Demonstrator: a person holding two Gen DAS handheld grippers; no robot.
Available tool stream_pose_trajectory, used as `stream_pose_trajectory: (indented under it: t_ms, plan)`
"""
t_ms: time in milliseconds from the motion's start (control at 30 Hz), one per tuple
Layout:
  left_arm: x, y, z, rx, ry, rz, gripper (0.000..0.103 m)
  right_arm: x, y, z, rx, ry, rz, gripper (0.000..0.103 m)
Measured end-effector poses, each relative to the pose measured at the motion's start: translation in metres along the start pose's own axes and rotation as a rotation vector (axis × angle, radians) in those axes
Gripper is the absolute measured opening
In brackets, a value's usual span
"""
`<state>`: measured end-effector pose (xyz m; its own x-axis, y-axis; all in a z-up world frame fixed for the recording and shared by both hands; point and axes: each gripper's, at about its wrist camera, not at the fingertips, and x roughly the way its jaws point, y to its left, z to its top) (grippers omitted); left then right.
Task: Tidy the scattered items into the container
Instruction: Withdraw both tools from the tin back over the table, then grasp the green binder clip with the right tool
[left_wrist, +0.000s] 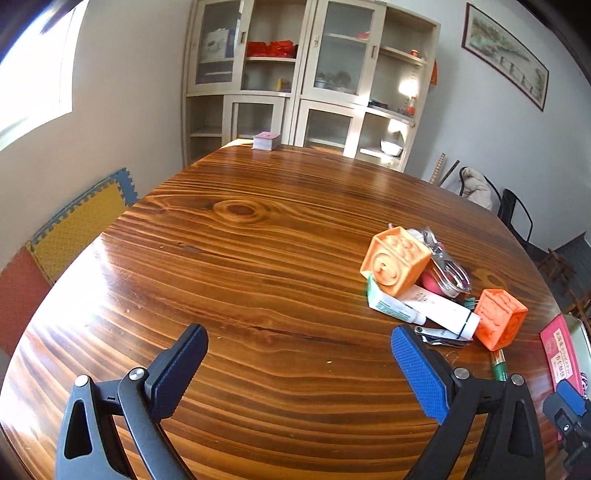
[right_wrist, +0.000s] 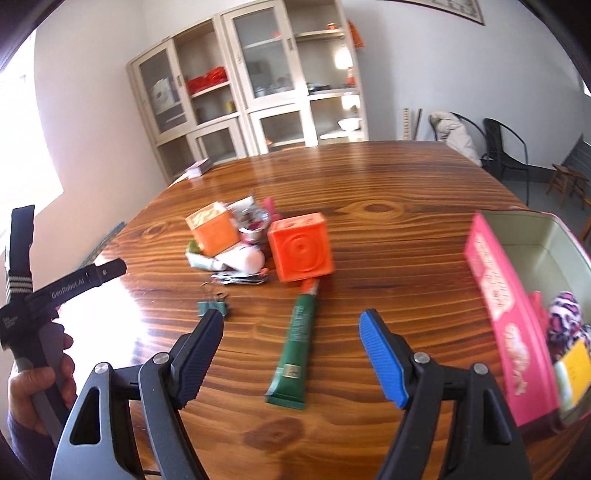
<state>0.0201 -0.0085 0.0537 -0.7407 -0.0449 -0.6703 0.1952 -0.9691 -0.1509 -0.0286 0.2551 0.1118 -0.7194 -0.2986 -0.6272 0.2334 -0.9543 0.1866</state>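
A wooden worktop (right_wrist: 388, 192) fills both wrist views. Near its middle lies a loose pile: two orange cubes (right_wrist: 301, 247) (right_wrist: 214, 229), a white tube (left_wrist: 439, 306), a small green-and-white tube (left_wrist: 391, 308), nail clippers (left_wrist: 441, 336) and some metal and pink odds and ends, all touching or overlapping. A binder clip (right_wrist: 214, 304) and a green tube (right_wrist: 299, 343) lie apart from the pile, on the near side.

The container (right_wrist: 535, 236), an open tin, stands at the right edge of the right wrist view, well apart from the pile. A pink lid or card (right_wrist: 506, 317) leans against its near wall. Inside are a spotted soft item (right_wrist: 567, 321) and a yellow item (right_wrist: 574, 365), so some tidying looks done while the pile waits.

The right gripper (right_wrist: 291, 328) tilts down over the worktop, its fingers (right_wrist: 384, 354) spread wide and empty, with the green tube lying between and beyond them; it looks like the likely next pick.

The left gripper (left_wrist: 299, 350) also tilts down, fingers released and empty over bare wood, the pile off to its right. In the right wrist view a hand (right_wrist: 40, 384) grips the left gripper's handle.
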Motion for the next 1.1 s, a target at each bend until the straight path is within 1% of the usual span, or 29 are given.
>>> stream_pose_trajectory:
  t_ms: [133, 267, 400, 567, 633, 700, 833, 933, 1000, 1033, 1067, 1100]
  plan:
    - [-0.003, 0.010, 0.000, 0.001, -0.004, 0.022, 0.101, 0.027, 0.027, 0.000, -0.042, 0.067, 0.036, 0.080]
    - [-0.008, 0.013, 0.000, 0.017, -0.015, 0.030, 0.101, 0.050, 0.050, 0.000, -0.068, 0.127, 0.055, 0.080]
    - [-0.009, 0.013, 0.000, 0.033, -0.013, 0.032, 0.101, 0.066, 0.067, 0.001, -0.089, 0.152, 0.047, 0.079]
    - [-0.009, 0.016, 0.000, 0.042, -0.009, 0.040, 0.101, 0.081, 0.080, 0.002, -0.131, 0.159, 0.007, 0.079]
    - [-0.009, 0.018, 0.001, 0.035, -0.005, 0.037, 0.101, 0.088, 0.082, 0.002, -0.145, 0.170, -0.005, 0.075]
    - [-0.009, 0.020, 0.001, 0.026, -0.004, 0.033, 0.101, 0.095, 0.084, 0.002, -0.149, 0.190, -0.006, 0.067]
    - [-0.009, 0.020, 0.001, 0.026, -0.001, 0.030, 0.101, 0.107, 0.085, 0.003, -0.155, 0.210, -0.018, 0.061]
    - [-0.008, 0.017, -0.001, 0.038, 0.003, 0.032, 0.101, 0.113, 0.087, 0.006, -0.163, 0.215, -0.030, 0.053]
    - [-0.008, 0.015, -0.001, 0.048, 0.003, 0.035, 0.101, 0.114, 0.088, 0.006, -0.171, 0.214, -0.038, 0.044]
    - [-0.008, 0.014, -0.002, 0.053, 0.002, 0.036, 0.101, 0.114, 0.087, 0.007, -0.175, 0.212, -0.044, 0.041]
    - [-0.007, 0.013, -0.002, 0.056, 0.002, 0.037, 0.101, 0.114, 0.087, 0.006, -0.180, 0.211, -0.047, 0.036]
    - [-0.007, 0.013, -0.002, 0.058, 0.002, 0.037, 0.101, 0.113, 0.087, 0.006, -0.183, 0.209, -0.048, 0.036]
